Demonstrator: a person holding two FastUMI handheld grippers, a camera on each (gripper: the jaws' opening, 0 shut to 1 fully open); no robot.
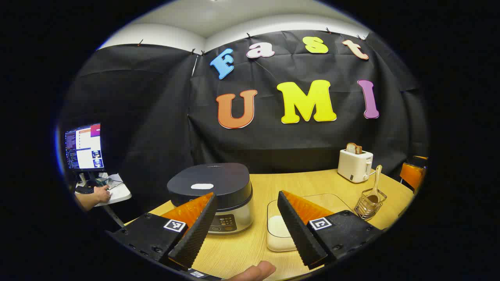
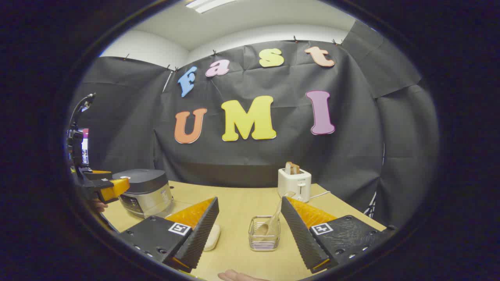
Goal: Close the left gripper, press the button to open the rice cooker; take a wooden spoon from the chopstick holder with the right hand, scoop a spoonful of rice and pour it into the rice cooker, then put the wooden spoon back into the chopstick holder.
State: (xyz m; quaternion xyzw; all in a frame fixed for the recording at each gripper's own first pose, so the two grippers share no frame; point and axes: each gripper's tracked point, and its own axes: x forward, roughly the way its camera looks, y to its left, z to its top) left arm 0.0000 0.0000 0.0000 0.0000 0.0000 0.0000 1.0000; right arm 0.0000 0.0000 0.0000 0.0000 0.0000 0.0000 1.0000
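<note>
From my seat the left gripper (image 1: 248, 224) has its fingers spread wide, nothing between them. Just beyond its left finger sits the rice cooker (image 1: 213, 195): dark rounded lid, shut, w/ a pale oval patch on top, silver body and a button panel at the front. Beside it, near the right finger, a clear container of rice (image 1: 279, 230) lies on the wooden table (image 1: 242, 249), part hidden by that finger.

Right gripper (image 2: 248, 234) is likewise spread apart and empty. Straight ahead betw. its fingers stands the wire chopstick holder (image 2: 264, 234), wooden spoon (image 2: 271, 222) leaning in it, bowl down, handle tilted up toward the right finger. Can't tell if handle touches the finger. Rice cooker is well off to the left in this view, w/ the left gripper beside it.

Farther back a white toaster (image 2: 295, 183) w/ bread in its slots. A monitor (image 1: 84, 146) and a person's hand (image 1: 99, 194) at a side desk, far left.
</note>
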